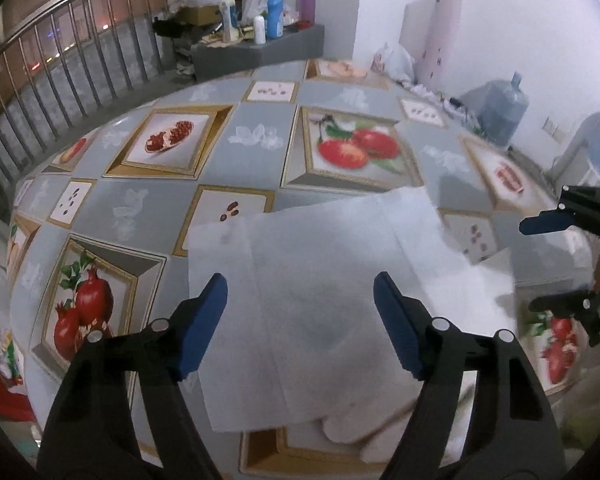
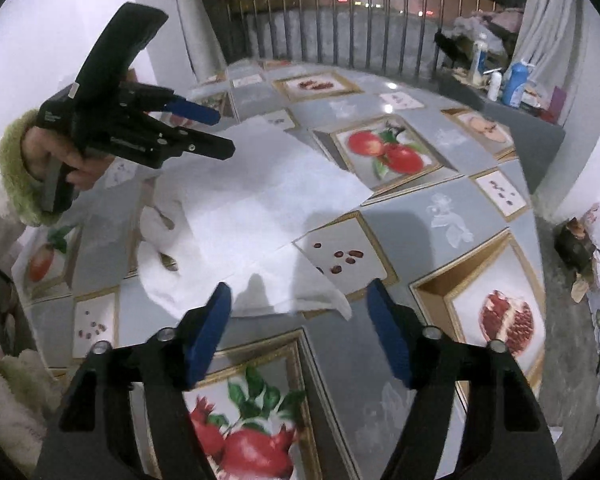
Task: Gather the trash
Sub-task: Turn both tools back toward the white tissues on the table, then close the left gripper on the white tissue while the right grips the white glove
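Observation:
A large white tissue sheet [image 1: 340,280] lies spread flat on the fruit-print tablecloth; it also shows in the right wrist view [image 2: 260,208]. More crumpled white tissue [image 2: 160,264] lies at its near left side, with small brownish bits on it. My left gripper [image 1: 300,312] is open and empty, hovering just above the sheet; it also shows in the right wrist view [image 2: 216,132]. My right gripper [image 2: 298,320] is open and empty, just above the sheet's near edge; it shows at the right edge of the left wrist view [image 1: 540,264].
The table [image 1: 260,160] carries a cloth printed with pomegranates. A metal railing [image 1: 60,60] runs behind it. A grey bench with bottles [image 1: 272,16] stands at the back. A water jug [image 1: 504,108] and bags sit by the white wall.

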